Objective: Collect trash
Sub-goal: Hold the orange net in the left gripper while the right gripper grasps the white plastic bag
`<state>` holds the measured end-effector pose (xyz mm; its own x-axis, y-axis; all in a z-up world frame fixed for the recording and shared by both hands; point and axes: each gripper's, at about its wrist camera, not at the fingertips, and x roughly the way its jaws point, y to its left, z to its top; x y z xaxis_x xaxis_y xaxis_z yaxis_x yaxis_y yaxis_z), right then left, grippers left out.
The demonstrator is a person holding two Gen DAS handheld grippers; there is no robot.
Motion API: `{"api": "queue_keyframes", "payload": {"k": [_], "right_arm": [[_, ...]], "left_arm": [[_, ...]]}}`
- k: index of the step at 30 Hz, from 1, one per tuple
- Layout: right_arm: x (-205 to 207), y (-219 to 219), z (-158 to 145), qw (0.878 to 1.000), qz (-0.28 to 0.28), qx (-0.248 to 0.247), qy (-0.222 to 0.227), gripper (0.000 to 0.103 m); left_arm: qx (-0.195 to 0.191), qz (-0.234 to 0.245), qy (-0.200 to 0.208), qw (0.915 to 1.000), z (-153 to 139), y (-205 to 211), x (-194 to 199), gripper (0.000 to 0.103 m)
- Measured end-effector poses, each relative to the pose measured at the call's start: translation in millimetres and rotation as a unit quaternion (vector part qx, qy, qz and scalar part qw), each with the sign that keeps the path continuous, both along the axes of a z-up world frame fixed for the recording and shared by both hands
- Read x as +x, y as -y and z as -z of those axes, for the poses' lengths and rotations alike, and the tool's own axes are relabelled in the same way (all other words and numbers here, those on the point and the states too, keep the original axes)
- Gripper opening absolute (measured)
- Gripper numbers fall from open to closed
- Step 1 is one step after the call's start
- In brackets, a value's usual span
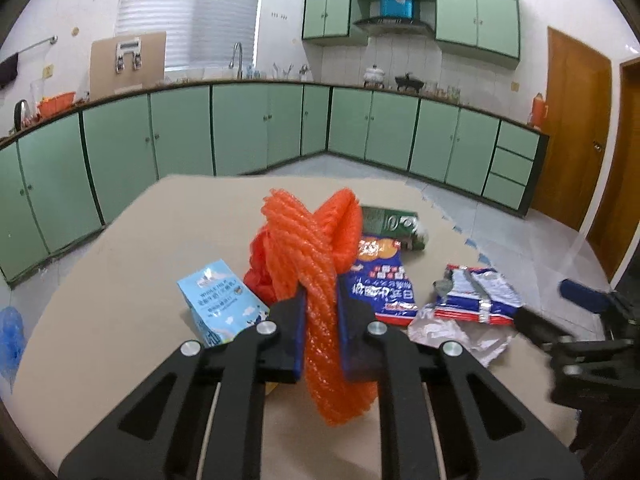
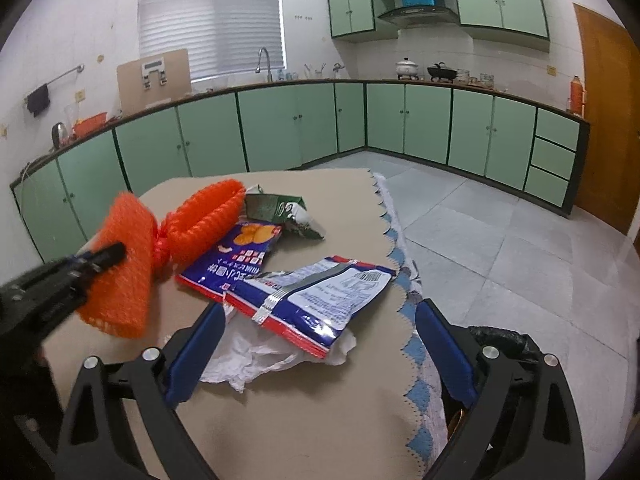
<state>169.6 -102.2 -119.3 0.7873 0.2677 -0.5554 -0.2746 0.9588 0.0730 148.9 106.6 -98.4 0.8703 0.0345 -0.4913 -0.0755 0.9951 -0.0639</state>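
Note:
My left gripper [image 1: 320,300] is shut on an orange foam net [image 1: 316,256] and holds it above the table; it also shows in the right wrist view [image 2: 128,264]. On the beige table [image 1: 132,280] lie a blue milk carton [image 1: 220,300], a blue snack bag [image 1: 380,276], a silver-and-blue wrapper [image 2: 320,300], a green carton [image 2: 276,208] and a crumpled white tissue [image 2: 256,356]. My right gripper [image 2: 320,324] is open, low over the tissue and the wrapper.
Green kitchen cabinets [image 1: 256,128] run along the far walls. The table's right edge has a scalloped cloth trim [image 2: 404,280], with tiled floor [image 2: 500,240] beyond. A wooden door [image 1: 572,120] stands at the right. A blue bag [image 1: 10,340] hangs at the far left.

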Motion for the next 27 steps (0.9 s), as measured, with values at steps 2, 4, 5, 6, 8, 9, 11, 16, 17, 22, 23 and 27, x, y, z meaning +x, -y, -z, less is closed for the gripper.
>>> {"api": "queue_keyframes", "payload": {"k": [2,4,5,6,8,9,11,16,17,22,23,27], "right_arm": [[2.5,-4.1,2.7,1.0,-0.006,-0.007,-0.005,0.094],[6.3,-9.7,5.9,1.0,-0.009,-0.018,-0.008,0.094],[8.1,-10.6,7.4,1.0,-0.01,-0.021,-0.01,0.094],[10.7,-12.4,8.9,1.0,-0.01,-0.023,-0.013,0.094],[15.7,-14.8,11.7,0.999,-0.01,-0.032,-0.018,0.094],[19.0,-16.3,14.0,0.999,-0.011,-0.038,-0.023,0.094],[23.2,-17.1,17.3,0.999,-0.013,-0.042,-0.029,0.09],[31.4,-14.7,27.1,0.998,-0.02,-0.032,-0.055,0.075],[31.7,-14.1,28.3,0.998,-0.022,-0.03,-0.058,0.069],[32.5,-10.8,33.1,0.996,-0.045,-0.012,-0.079,0.038],[31.7,-10.3,32.7,0.996,-0.05,-0.01,-0.079,0.031],[24.1,-9.9,23.2,0.996,-0.063,-0.005,-0.062,0.021]], "left_arm": [[0.0,0.003,0.006,1.0,-3.5,2.3,-3.6,0.011],[-0.001,0.007,0.007,1.0,-4.4,4.5,-2.3,0.011],[-0.002,0.008,0.006,0.9999,-4.0,5.8,-1.8,0.011],[-0.004,0.01,0.006,0.9999,-3.3,6.9,-0.5,0.011],[-0.005,0.016,0.003,0.9999,-0.9,9.7,2.0,0.011],[-0.005,0.018,0.002,0.9998,0.0,11.2,2.9,0.011],[-0.003,0.021,0.0,0.9998,1.7,14.2,4.6,0.011],[-0.002,0.026,-0.004,0.9997,7.1,19.4,9.1,0.011],[-0.001,0.027,-0.005,0.9996,8.2,19.4,9.8,0.011],[0.005,0.032,-0.013,0.9994,15.7,23.3,11.2,0.011],[0.005,0.032,-0.015,0.9994,16.6,23.9,11.9,0.011],[0.007,0.032,-0.018,0.9993,18.3,24.7,11.7,0.011]]}}
